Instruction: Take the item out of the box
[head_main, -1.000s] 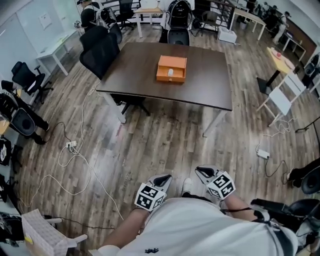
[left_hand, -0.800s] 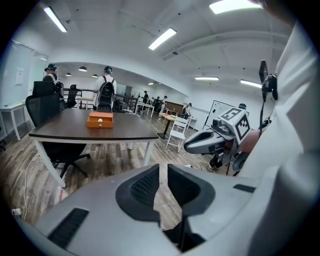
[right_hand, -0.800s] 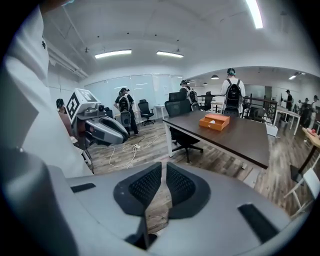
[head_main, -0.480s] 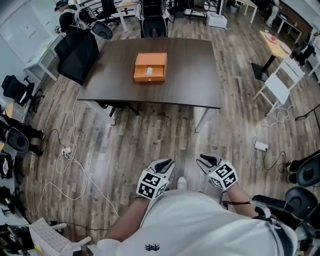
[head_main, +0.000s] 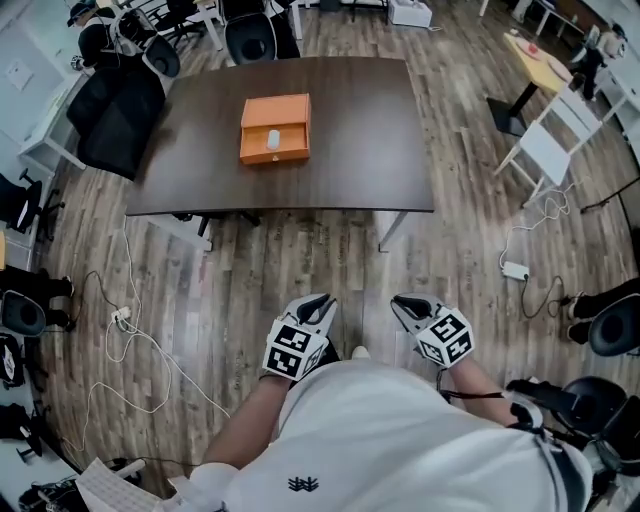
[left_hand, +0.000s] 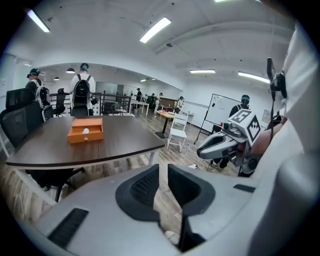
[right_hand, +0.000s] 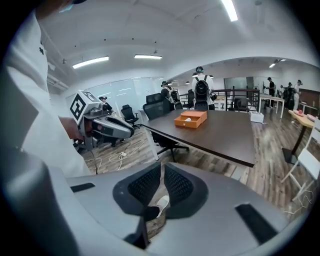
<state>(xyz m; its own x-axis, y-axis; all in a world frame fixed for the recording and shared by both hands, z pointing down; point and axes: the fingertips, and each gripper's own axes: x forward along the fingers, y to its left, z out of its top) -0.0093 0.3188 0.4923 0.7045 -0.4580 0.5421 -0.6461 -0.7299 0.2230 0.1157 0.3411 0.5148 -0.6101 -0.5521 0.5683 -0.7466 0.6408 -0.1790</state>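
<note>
A black chair (head_main: 115, 110) stands at the far left edge of the dark worktop (head_main: 350, 120), partly cut off behind it. On the worktop's left half sits the orange box (head_main: 274, 152), open at the top. The item (head_main: 273, 139) lies inside it, a small pale thing too distant to tell its shape. Well short of the worktop, over the wooden floor (head_main: 300, 260), the left claw (head_main: 322, 300) is held low and close to the body, pointing toward the worktop. Its jaws are slightly spread, with nothing between them. The bare left forearm is half hidden by the white shirt (head_main: 400, 440). Beside it, level and pointing the same way, the right claw (head_main: 402, 302) has its jaws all but pressed together and is empty.
</note>
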